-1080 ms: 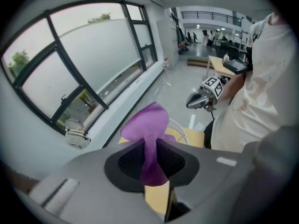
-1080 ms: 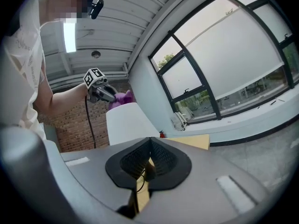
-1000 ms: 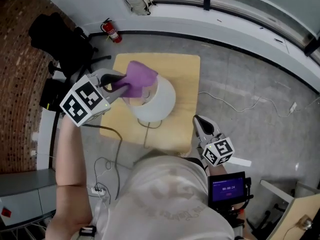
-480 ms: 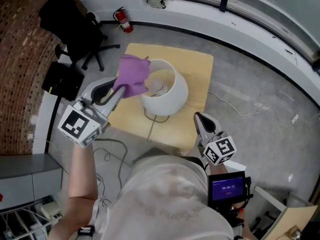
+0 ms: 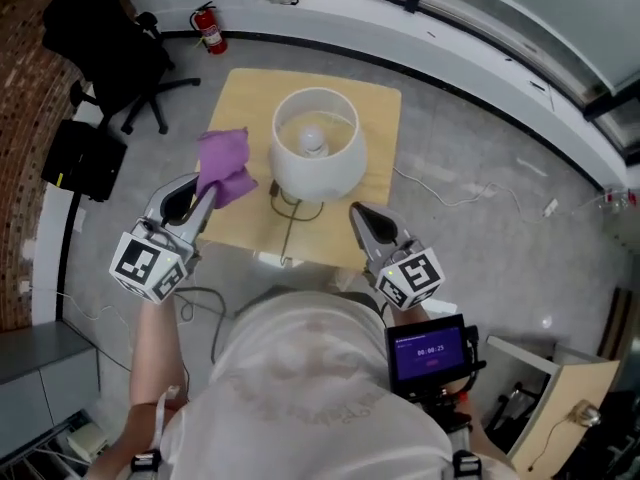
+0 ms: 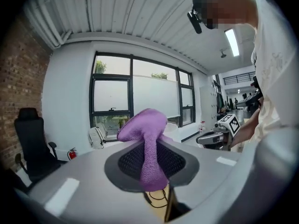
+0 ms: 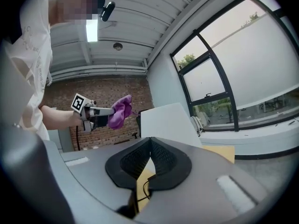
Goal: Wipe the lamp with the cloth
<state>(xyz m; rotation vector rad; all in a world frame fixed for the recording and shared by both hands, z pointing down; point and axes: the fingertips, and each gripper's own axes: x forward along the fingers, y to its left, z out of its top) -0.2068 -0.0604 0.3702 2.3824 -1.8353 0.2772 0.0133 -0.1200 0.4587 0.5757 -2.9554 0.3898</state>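
The lamp (image 5: 318,153) with its white shade stands on a small light-wood table (image 5: 378,98); the bulb shows inside the shade. My left gripper (image 5: 207,194) hangs left of the lamp, apart from it, shut on a purple cloth (image 5: 224,166). The cloth (image 6: 145,143) bunches up out of the left gripper (image 6: 148,146) in its own view. My right gripper (image 5: 362,222) is near the table's front edge, below the shade, shut with nothing in it. In the right gripper view the right gripper (image 7: 150,143) points at the shade (image 7: 170,122), with the cloth (image 7: 120,111) beyond.
The lamp's cord (image 5: 289,233) runs off the table's front edge to the floor. A black office chair (image 5: 105,53), a fire extinguisher (image 5: 208,30) and a black box (image 5: 80,158) stand to the left. A cable (image 5: 470,198) lies on the floor right. A screen device (image 5: 430,353) is near my body.
The left gripper has drawn the purple cloth off the lamp shade, leftward and toward me. The right gripper has shifted a little closer to the table's front edge.
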